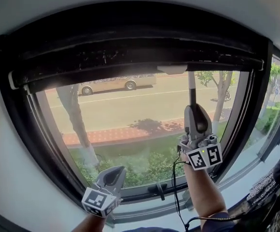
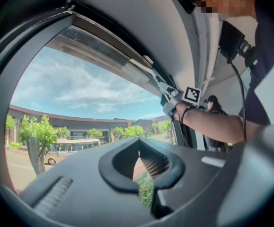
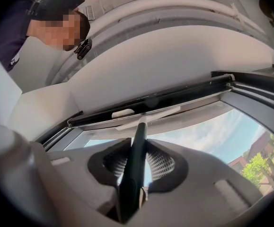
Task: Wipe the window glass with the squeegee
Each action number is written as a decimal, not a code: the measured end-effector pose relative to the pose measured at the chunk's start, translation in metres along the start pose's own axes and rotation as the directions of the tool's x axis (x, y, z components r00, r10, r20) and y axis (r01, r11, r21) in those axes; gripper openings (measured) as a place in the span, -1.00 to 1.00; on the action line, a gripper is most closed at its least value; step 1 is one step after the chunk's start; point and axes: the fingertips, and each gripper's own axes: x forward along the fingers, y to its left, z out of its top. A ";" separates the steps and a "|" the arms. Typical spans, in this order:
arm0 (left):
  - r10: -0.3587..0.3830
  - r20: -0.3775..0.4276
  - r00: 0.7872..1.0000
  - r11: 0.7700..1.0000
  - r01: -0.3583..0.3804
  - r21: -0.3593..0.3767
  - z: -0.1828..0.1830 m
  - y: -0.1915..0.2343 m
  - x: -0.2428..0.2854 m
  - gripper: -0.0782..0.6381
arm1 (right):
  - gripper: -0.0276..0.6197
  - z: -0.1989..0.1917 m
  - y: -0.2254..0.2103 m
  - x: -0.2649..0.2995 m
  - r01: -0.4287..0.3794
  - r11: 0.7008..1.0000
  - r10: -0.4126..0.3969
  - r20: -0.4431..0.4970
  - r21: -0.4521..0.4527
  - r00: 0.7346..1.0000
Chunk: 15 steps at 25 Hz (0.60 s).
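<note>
- Filling the space ahead of the right claw, the window glass looks out on a street, trees and a bus. No streaks or water show on it.
- The dark window frame arches above that claw, and its upper rail sits just over the top of the pane.
- The squeegee rises straight up out of the right claw. Its dark handle leads to a pale blade that lies level along the top edge of the glass, just under the rail.
- The right claw is clamped on the handle, with the jaws pinching it from both sides.
- The left claw hangs lower and to the left of the right one. Its jaws are together with nothing between them.
- This looks like the start of a stroke, with the blade set at the top. The next move probably calls for a steady pull straight down, keeping the blade flat against the glass and the grip firm so the handle does not twist.
</note>
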 end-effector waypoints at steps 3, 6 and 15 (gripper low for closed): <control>0.002 0.006 1.000 1.000 -0.001 -0.017 -0.001 0.008 0.000 -0.77 | -0.60 -0.003 0.002 0.012 -0.004 1.000 0.004 0.002 0.014 1.000; -0.004 -0.002 1.000 1.000 0.004 -0.023 -0.005 0.012 0.001 -0.77 | -0.60 -0.005 0.004 0.015 0.000 0.999 0.000 -0.001 0.040 1.000; -0.024 -0.038 0.999 0.998 0.022 -0.066 -0.023 0.014 0.009 -0.77 | -0.60 -0.012 0.008 -0.005 0.013 0.994 -0.009 -0.042 0.104 0.999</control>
